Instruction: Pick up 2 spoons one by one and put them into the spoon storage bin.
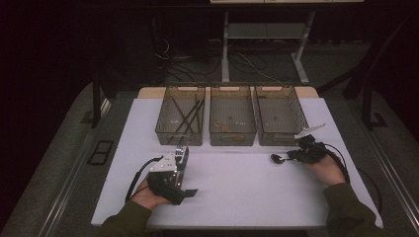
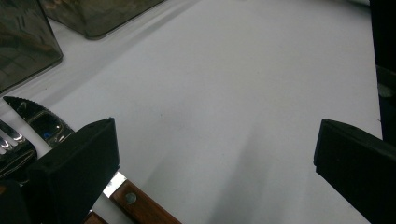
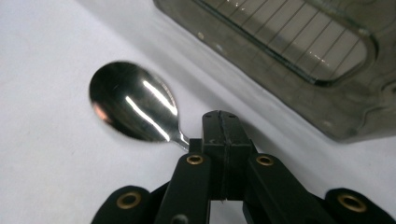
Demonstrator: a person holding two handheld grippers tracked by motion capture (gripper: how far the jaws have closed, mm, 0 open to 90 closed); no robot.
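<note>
At the left of the high view the left tool [image 1: 182,154] rests on the white counter [image 1: 237,187], held in the person's left hand [image 1: 148,197], its tip pointing toward the left bin [image 1: 181,121]. In the left gripper view its two black jaws stand wide apart with bare counter between them; a serrated knife [image 2: 39,120] with a riveted wooden handle and a fork [image 2: 11,144] lie by the left-hand jaw, partly hidden under it, and neither is gripped. The left bin holds several long dark pieces of cutlery lying lengthwise and crossing each other. Just beside it to the right stands the middle bin [image 1: 232,121], with some small light-coloured things on its floor, too dim to make out. Next comes the right bin [image 1: 279,121], whose contents are too dark to tell. Near the front of that bin, the right tool [image 1: 290,157] is held low over the counter in the person's right hand [image 1: 328,170]. Its jaws are pressed together on the neck of a shiny metal spoon [image 3: 133,101], just behind the bowl. The bowl lies against the white surface, pointing away from the hand toward the middle of the counter, near the right bin's front wall but apart from it.
</note>
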